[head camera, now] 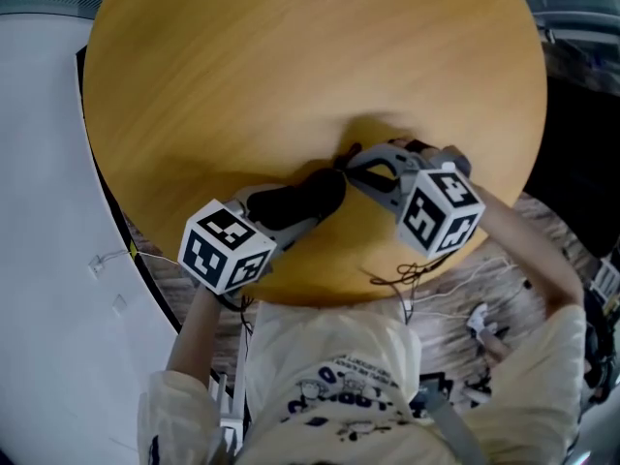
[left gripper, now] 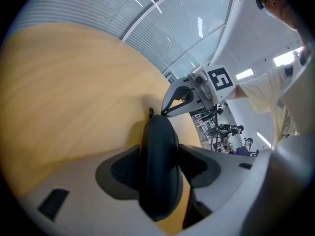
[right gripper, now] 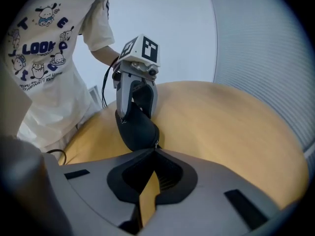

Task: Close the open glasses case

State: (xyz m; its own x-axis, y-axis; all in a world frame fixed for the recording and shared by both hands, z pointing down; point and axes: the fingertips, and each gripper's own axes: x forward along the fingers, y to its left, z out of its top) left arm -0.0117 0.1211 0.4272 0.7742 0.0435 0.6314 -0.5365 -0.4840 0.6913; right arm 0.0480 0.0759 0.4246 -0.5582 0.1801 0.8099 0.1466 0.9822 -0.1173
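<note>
- Left gripper (head camera: 295, 209) is clamped across the case (head camera: 305, 197), one dark ribbed pad pressed on each long side, jaws wide because the case is wide.
- Right gripper (head camera: 347, 168) has its jaws fully together, tips touching the far end of the case by a small tab (right gripper: 156, 144). I cannot tell if the tab is pinched.
- One case: black, matte, smooth, a rounded oval pod. It sits near the front edge of the worktop (head camera: 291, 66) between the two grippers, with its halves together as far as visible.
- One worktop: round, pale yellow wood grain with a thin dark edge.
- Both gripper bodies are grey moulded plastic.
- Two marker cubes, white with black squares: left (head camera: 225, 245), right (head camera: 441, 211).
- In the head view the left gripper covers the near part of the case.
- One person in a white printed shirt (head camera: 339, 376) stands close to the worktop edge.
- Thin dark cables (head camera: 407, 277) hang off the worktop edge under the right cube.
- Grey slatted blinds (left gripper: 162, 28) stand behind the worktop.
</note>
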